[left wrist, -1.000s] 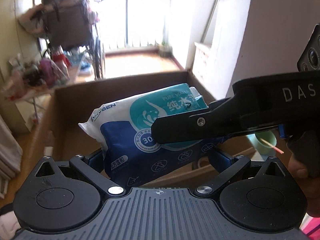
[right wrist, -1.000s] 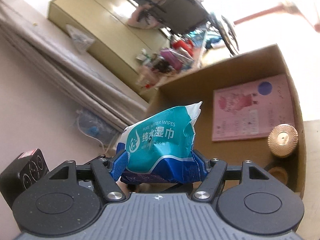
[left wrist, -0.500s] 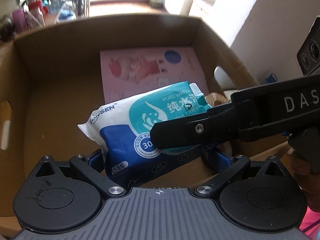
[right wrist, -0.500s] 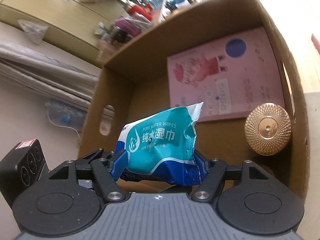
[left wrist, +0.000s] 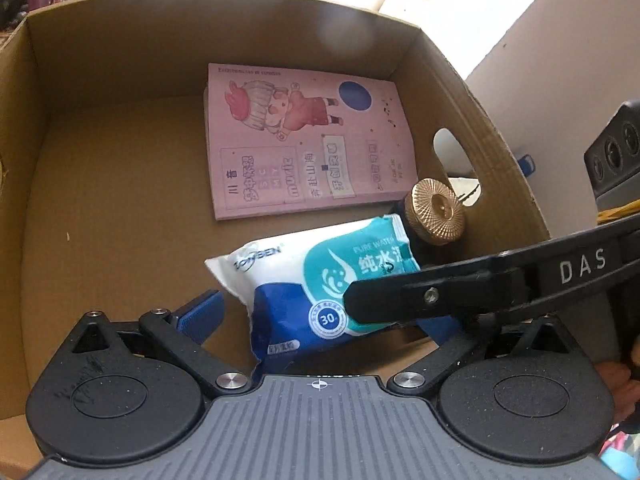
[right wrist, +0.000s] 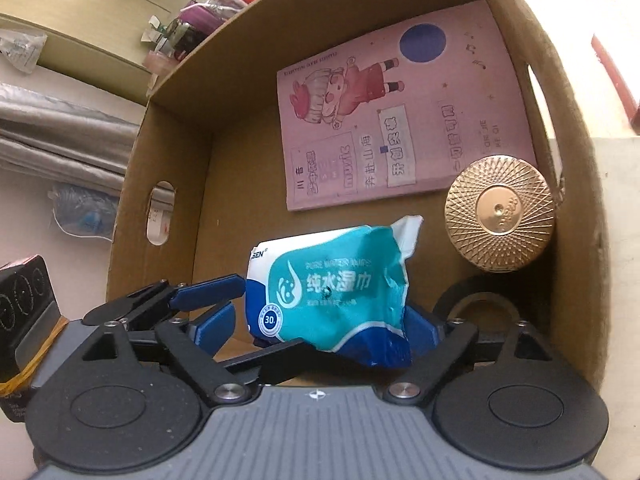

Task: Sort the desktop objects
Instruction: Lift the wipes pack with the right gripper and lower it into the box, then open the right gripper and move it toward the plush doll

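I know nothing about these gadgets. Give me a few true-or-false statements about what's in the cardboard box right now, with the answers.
1. A pink notebook with a cartoon cover lies flat on the floor of the brown cardboard box. True.
2. The teal-and-blue pack of wet wipes sits outside the box. False: it is inside, below the notebook in the picture.
3. A round gold patterned lid sits near the box's right wall. True.
4. The right hand-held gripper is clamped tightly shut on the wipes. False: its jaws are opening, the pack between them.
5. The notebook lies on top of the wipes. False: they lie apart.
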Tool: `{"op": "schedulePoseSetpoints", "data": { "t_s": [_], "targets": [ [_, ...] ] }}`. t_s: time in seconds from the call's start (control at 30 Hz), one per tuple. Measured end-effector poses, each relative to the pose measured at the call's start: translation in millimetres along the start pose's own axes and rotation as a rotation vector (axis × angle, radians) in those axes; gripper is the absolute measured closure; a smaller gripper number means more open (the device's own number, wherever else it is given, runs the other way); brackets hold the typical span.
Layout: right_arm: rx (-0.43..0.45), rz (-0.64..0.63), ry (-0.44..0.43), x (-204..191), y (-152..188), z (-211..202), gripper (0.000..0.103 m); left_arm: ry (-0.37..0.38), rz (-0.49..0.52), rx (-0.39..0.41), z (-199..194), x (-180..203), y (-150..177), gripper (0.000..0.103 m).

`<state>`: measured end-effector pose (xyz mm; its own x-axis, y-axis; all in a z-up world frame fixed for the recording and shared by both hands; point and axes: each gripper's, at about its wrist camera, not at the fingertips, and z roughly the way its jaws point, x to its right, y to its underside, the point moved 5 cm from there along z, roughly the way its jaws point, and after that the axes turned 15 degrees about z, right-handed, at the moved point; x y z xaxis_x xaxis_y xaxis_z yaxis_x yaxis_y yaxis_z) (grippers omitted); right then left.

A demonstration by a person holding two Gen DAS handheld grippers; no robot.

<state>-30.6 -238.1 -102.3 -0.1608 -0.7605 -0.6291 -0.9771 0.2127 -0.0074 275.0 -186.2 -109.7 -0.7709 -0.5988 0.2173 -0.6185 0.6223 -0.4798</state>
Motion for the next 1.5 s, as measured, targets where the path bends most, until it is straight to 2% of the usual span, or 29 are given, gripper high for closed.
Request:
{"op": "schedulePoseSetpoints", "data": {
  "t_s": [0.33, 0.5, 0.73, 0.93, 1.07, 1.17, 1.3, 1.4, 1.5],
  "targets": [
    [0.056, -0.003, -0.011, -8.0, -1.4, -15.7, 0.009, -0.005, -0.014, 0.061, -19.9, 2.6, 2.4, 0.0],
    [0.09, -0.013, -0.072, -16.2, 3.9, -34.2, 0.007, -0.015, -0.024, 0.126, -44.4, 14.1, 4.2, 0.0],
    [0.172, -0.034, -0.159, -24.3, 20.9, -77.9, 0.007, -0.047, -0.008, 0.228, -93.1, 39.7, 14.8, 0.0],
    [0.3, -0.124, -0.207, -23.6, 56.3, -132.1, 0.002, -0.099, -0.012, 0.355, -150.3, 67.6, 43.5, 0.0],
    [0.376, -0.219, -0.162, -18.4, 87.2, -154.2, 0.0, -0.162, -0.035, 0.436, -178.7, 87.5, 76.4, 0.0],
    [0.404, -0.3, -0.076, -16.8, 110.8, -156.8, 0.0, -0.213, -0.058, 0.469, -187.3, 99.2, 104.3, 0.0],
    [0.421, -0.402, 0.01, -20.9, 139.1, -150.9, 0.0, -0.322, -0.087, 0.449, -184.7, 108.9, 139.7, 0.0],
    [0.426, -0.478, 0.034, -30.2, 158.8, -146.4, 0.0, -0.383, -0.151, 0.411, -181.0, 108.8, 161.9, 0.0],
    [0.445, -0.539, 0.096, -44.4, 174.0, -136.2, 0.0, -0.447, -0.217, 0.386, -179.8, 102.5, 181.1, 0.0]
  ]
}}
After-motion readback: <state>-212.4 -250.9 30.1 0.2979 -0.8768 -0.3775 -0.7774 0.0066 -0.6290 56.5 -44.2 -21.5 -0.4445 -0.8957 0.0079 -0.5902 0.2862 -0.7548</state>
